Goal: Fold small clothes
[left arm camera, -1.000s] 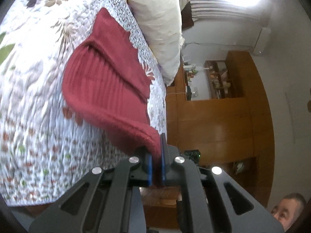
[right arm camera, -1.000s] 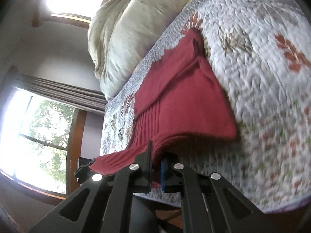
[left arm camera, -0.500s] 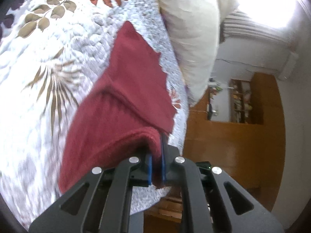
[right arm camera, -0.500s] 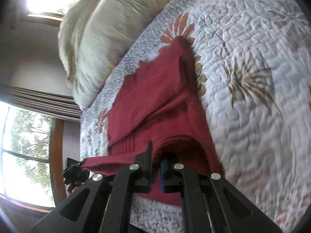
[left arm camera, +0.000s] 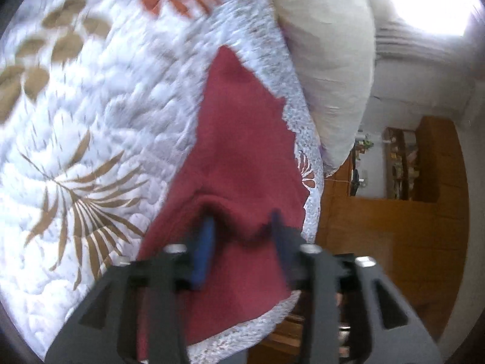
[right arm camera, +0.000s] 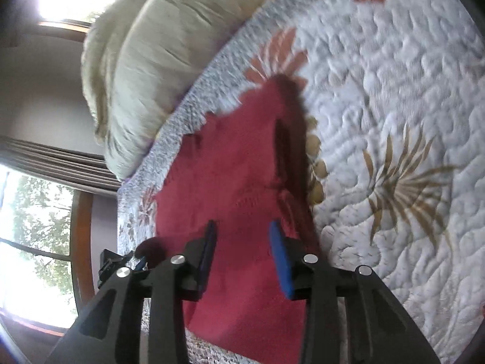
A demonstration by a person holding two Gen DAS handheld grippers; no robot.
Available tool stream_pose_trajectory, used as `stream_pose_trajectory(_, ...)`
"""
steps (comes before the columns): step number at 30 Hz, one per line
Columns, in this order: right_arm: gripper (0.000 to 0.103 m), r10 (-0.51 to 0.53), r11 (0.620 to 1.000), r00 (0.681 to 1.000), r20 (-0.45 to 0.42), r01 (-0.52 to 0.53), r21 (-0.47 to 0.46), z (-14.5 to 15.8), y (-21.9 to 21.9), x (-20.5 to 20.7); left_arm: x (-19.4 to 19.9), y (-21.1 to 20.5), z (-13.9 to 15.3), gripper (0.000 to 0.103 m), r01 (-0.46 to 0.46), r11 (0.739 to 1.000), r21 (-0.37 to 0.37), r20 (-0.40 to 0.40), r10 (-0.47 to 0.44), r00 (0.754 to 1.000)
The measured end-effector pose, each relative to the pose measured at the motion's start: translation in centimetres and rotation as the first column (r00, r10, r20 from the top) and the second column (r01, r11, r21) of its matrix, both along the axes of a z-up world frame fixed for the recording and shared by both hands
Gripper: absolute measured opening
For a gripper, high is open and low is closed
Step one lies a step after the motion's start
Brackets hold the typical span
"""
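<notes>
We see the red knitted garment [left arm camera: 242, 151] lying on the quilt [left arm camera: 91, 106] of a bed, near the edge of the bed and just beside a cream pillow [left arm camera: 327, 60]. It is doubled over itself, with a thick folded edge across the middle, and one pointed corner reaches toward the pillow. In the right wrist view the same garment [right arm camera: 239, 188] lies flat, with a dark crease along its right side.

The left gripper [left arm camera: 241, 227] is over the folded edge of the garment. Its jaws stand wide apart, and a fold of the cloth rises between the blue pads [left arm camera: 204, 248], but nothing is pinched. The picture is blurred here, so we cannot tell if the pads touch the cloth.

The right gripper [right arm camera: 242, 233] is also released, its two fingers spread over the lower part of the garment with red cloth showing in the gap. At the left of this view we see the other gripper at the edge of the bed.

The quilt is white with brown and orange leaf prints. Beyond the bed we see wooden furniture [left arm camera: 394, 227], a curtain [right arm camera: 54, 160] and a window [right arm camera: 33, 242].
</notes>
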State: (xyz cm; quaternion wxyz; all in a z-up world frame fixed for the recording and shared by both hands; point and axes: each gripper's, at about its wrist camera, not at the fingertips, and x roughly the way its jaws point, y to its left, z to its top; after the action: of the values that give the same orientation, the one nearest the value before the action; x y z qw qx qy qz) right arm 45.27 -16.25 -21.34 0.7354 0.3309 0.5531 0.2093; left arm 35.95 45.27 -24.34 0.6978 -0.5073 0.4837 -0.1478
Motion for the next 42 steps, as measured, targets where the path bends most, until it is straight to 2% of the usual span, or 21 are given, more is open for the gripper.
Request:
stream_pose_trajectory(3,0.038,0.013,0.998,1.0,0.016,-0.012,-0.061,0.5,-0.4,-0.2,-0.1,-0.2,1.6,0.059,0.04,0.995,0.094,0.04,-0.044,0.998)
stream_pose_trajectory(6,0.041,0.03,0.989,0.999,0.017,-0.027,-0.146,0.2,-0.4,-0.3,0.2,-0.7,2.0,0.061,0.084,0.981,0.177,0.02,-0.089,0.996)
stream_pose_trajectory(8,0.043,0.05,0.985,0.999,0.008,-0.048,-0.166,-0.4,-0.1,-0.7,0.6,-1.2,1.8,0.061,0.123,0.962,0.243,-0.01,-0.124,0.992)
stream_pose_trajectory(16,0.047,0.104,0.965,0.994,-0.021,-0.106,-0.24,-2.1,1.0,-0.8,2.2,-3.3,0.3,0.064,0.216,0.89,0.402,-0.094,-0.195,0.976)
stream_pose_trajectory(19,0.047,0.117,0.961,0.993,-0.025,-0.12,-0.247,-2.2,1.3,-0.7,2.6,-3.4,-0.1,0.063,0.222,0.88,0.42,-0.106,-0.196,0.975)
stream_pose_trajectory(20,0.047,0.123,0.96,0.992,-0.025,-0.125,-0.251,-2.2,1.3,-0.8,2.8,-3.5,-0.2,0.06,0.23,0.877,0.421,-0.11,-0.203,0.973)
stream_pose_trajectory(22,0.045,0.132,0.959,0.991,-0.021,-0.133,-0.252,-2.2,1.5,-0.8,3.0,-4.2,-0.4,0.039,0.265,0.855,0.447,-0.128,-0.232,0.964)
stream_pose_trajectory(23,0.037,0.136,0.958,0.991,-0.019,-0.136,-0.252,-2.1,1.6,-0.8,3.0,-4.6,-0.4,0.017,0.285,0.831,0.478,-0.139,-0.249,0.958)
stream_pose_trajectory(24,0.034,0.138,0.957,0.99,-0.012,-0.136,-0.255,-2.0,1.6,-0.9,3.0,-4.7,-0.4,0.01,0.297,0.822,0.485,-0.144,-0.26,0.955)
stream_pose_trajectory(26,0.02,0.141,0.954,0.99,-0.001,-0.136,-0.266,-1.8,1.6,-1.0,2.9,-4.7,-0.1,0.01,0.291,0.817,0.498,-0.138,-0.257,0.957)
stream_pose_trajectory(29,0.009,0.139,0.951,0.99,0.013,-0.13,-0.281,-1.4,1.6,-1.2,2.6,-4.9,0.4,0.009,0.273,0.819,0.504,-0.112,-0.251,0.961)
stream_pose_trajectory(37,0.007,0.143,0.946,0.988,0.061,-0.118,-0.301,0.6,1.8,-2.1,1.0,-5.3,4.0,0.008,0.2,0.822,0.533,0.032,-0.256,0.966)
stream_pose_trajectory(42,0.007,0.147,0.944,0.982,0.116,-0.105,-0.313,3.7,1.7,-2.3,0.0,-5.4,7.3,0.008,0.152,0.82,0.551,0.142,-0.272,0.952)
